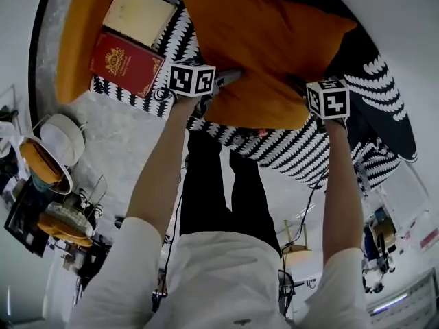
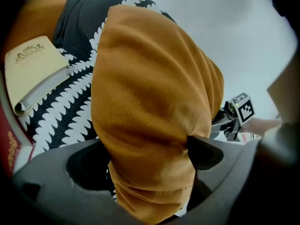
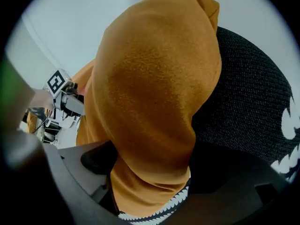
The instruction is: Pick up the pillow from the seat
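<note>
Your left gripper point(image 2: 147, 154) is pinching the near left edge of the orange pillow point(image 2: 154, 88). In its own view the fabric fills the gap, and the dark pad on the right side dents the cloth. Your right gripper point(image 3: 150, 168) is clamped on the pillow's near right edge point(image 3: 154, 78). The cloth narrows to a squeezed neck between its jaws and bulges wide above them.

From the head view, the left gripper point(image 1: 230, 79) and the right gripper point(image 1: 312, 94) sit at the two near corners of the pillow point(image 1: 267, 40), each carrying its marker cube. Each gripper view also catches the other gripper's cube past the pillow's edge.

The pillow lies spread over the seat point(image 1: 302, 153), which has a black cover with a white toothed pattern. Whether its underside is touching that cover I cannot tell.

To the left of the pillow, a cream book point(image 1: 139, 16) and a red book point(image 1: 127, 64) lie side by side, partly on the patterned cover and partly on a second orange cushion point(image 1: 79, 40). The left gripper view shows the cream book point(image 2: 35, 74) just beside the pillow, with a strip of seat cover between them.

Your bare forearms run down from both grippers to white sleeves, above a pale speckled floor point(image 1: 116, 139).
</note>
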Demonstrator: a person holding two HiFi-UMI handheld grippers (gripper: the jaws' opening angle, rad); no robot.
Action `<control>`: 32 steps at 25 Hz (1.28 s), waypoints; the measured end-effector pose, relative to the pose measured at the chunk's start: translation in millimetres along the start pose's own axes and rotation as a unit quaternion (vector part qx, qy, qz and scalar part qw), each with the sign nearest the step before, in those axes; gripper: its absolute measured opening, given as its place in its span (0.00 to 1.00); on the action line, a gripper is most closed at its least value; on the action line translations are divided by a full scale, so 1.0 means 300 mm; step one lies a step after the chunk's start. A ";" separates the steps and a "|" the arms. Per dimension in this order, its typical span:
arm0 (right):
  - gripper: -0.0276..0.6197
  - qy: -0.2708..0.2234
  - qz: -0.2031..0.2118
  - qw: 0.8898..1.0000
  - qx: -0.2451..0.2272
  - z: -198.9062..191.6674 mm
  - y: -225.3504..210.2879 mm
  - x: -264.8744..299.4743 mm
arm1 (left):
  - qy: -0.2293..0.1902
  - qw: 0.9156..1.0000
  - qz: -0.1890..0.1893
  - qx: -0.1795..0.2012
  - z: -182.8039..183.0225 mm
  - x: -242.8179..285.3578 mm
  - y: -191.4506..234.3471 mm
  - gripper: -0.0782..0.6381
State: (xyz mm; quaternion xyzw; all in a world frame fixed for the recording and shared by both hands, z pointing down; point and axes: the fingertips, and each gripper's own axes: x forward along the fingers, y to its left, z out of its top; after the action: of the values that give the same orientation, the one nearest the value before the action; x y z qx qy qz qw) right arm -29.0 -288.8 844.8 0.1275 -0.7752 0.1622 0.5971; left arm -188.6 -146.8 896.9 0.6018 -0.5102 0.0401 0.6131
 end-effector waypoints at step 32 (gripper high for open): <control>0.40 -0.089 -0.078 0.989 0.085 -0.025 0.494 -0.633 | -0.029 0.992 -0.011 0.123 -0.031 -0.686 -0.361 0.49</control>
State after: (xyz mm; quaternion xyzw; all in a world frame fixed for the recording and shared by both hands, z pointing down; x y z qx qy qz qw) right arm -32.2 -149.4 648.1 0.2518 -0.7963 0.1683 0.5236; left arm -209.7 -52.9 685.0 0.6790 -0.5122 0.0788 0.5200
